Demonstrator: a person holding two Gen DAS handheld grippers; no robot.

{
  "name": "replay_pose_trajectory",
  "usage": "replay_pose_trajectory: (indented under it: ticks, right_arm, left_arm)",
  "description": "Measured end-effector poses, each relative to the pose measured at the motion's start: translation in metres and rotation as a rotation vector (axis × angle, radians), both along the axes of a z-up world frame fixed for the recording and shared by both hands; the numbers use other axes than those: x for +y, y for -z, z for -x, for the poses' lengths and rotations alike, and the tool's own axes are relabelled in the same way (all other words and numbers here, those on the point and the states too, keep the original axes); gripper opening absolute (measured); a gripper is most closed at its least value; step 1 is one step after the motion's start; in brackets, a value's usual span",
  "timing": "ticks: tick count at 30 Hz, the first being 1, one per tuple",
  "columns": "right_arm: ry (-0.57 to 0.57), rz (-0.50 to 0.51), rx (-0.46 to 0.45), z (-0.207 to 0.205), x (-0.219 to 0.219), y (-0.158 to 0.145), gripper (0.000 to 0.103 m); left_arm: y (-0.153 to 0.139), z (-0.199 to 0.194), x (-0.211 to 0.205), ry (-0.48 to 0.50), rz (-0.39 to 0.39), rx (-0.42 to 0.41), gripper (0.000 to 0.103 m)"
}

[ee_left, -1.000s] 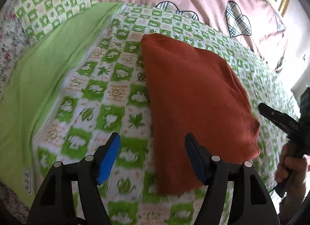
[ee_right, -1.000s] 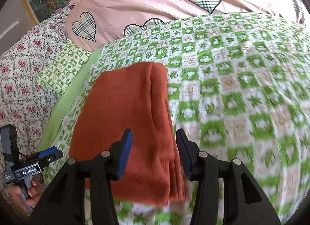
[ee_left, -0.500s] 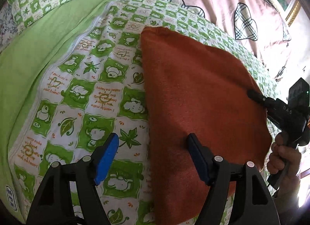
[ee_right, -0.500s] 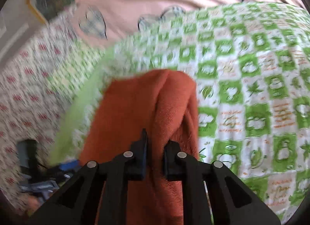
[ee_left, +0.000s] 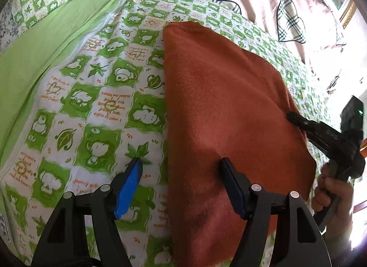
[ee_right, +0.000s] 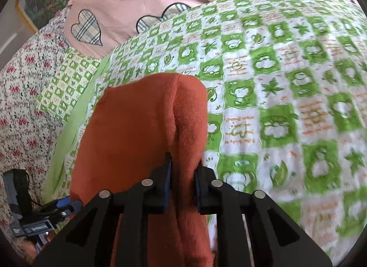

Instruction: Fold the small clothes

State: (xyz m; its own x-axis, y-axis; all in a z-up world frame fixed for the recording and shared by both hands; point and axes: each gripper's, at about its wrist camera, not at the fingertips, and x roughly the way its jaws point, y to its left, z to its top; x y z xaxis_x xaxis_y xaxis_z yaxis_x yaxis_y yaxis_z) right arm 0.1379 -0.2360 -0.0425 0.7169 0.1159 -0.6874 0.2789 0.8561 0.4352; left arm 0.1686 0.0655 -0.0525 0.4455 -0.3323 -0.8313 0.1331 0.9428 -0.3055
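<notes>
Since a second ago my right gripper (ee_right: 182, 170) has gone from open over the cloth (ee_left: 229, 111) to pinched shut on its right edge, and my left gripper (ee_left: 181, 184) has dropped lower and nearer the sheet (ee_left: 96, 97).

Cloth lies folded on the sheet, a long orange slab running from 6 toward 12 o'clock in the left view. My right fingers bite a thick ridge of it at 6 o'clock in the right view; the layers bulge up between the pads.

My left fingers (ee_left: 128, 186) are wide apart and hold nothing: one sits over the sheet at 7 o'clock, the other over the cloth's near edge at 5 o'clock, straddling its left border.

Risks, as I judge them: the right pinch may catch only the upper layers, so lifting would peel the fold open. Closing the left now could grab sheet along with cloth and drag the bedding.

Right gripper comes in low from 3 o'clock in the left view, nose on the cloth's edge, hand (ee_left: 332, 193) beneath it. Left points forward and down.
</notes>
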Motion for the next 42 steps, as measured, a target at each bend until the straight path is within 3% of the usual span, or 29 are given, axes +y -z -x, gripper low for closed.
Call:
replay_pose_trajectory:
  ticks: [3,6,9,11,13,14,24,26,27,29,30,31,35,37,38,42]
  right_arm:
    - [-0.008,0.025,-0.06,0.031,0.019,-0.023,0.022]
    - [-0.109,0.026,-0.089,0.061,0.05,-0.03,0.022]
    - [-0.128,0.074,0.009,0.076,0.065,-0.006,0.022]
    - [-0.079,0.092,0.081,0.08,0.056,0.018,0.014]
    - [-0.042,0.025,0.057,0.087,0.041,0.03,0.0]
    - [-0.036,0.016,0.058,0.087,0.039,0.03,0.0]
    - [-0.068,0.044,0.014,0.115,0.068,-0.008,0.004]
    - [-0.08,0.053,0.009,0.123,0.077,-0.013,0.005]
    - [-0.081,0.059,0.009,0.127,0.082,-0.014,0.009]
    - [-0.085,0.065,0.011,0.135,0.089,-0.015,0.03]
    - [-0.087,0.076,0.007,0.14,0.094,-0.015,0.048]
    - [-0.092,0.093,0.001,0.145,0.099,-0.016,0.053]
    - [-0.118,0.141,0.005,0.162,0.116,-0.016,0.059]
    - [-0.112,0.165,0.005,0.171,0.124,-0.014,0.078]
    - [-0.108,0.178,0.004,0.175,0.128,-0.013,0.082]
    - [-0.148,0.23,0.018,0.185,0.145,-0.007,0.086]
  left_arm:
    - [-0.008,0.014,0.008,0.008,0.005,-0.018,0.068]
    - [-0.014,0.032,0.01,0.035,-0.014,-0.041,0.068]
    - [-0.008,0.047,0.007,0.068,-0.048,-0.042,0.068]
    - [0.003,0.05,0.005,0.068,-0.076,-0.025,0.07]
    - [0.009,0.054,0.006,0.059,-0.075,-0.032,0.071]
    - [0.009,0.056,0.005,0.058,-0.082,-0.039,0.071]
    - [-0.004,0.09,0.011,0.051,-0.127,-0.071,0.07]
    - [-0.007,0.098,0.015,0.031,-0.139,-0.085,0.078]
    - [-0.009,0.103,0.017,0.02,-0.147,-0.092,0.078]
    - [-0.01,0.112,0.019,0.015,-0.163,-0.103,0.079]
    - [-0.01,0.117,0.019,0.016,-0.183,-0.111,0.079]
    - [-0.01,0.122,0.018,0.018,-0.202,-0.118,0.08]
    - [-0.007,0.144,0.015,0.033,-0.293,-0.141,0.083]
    - [-0.004,0.152,0.011,0.043,-0.333,-0.139,0.085]
    - [-0.001,0.155,0.009,0.05,-0.347,-0.132,0.086]
    - [0.008,0.171,0.005,0.093,-0.389,-0.116,0.086]
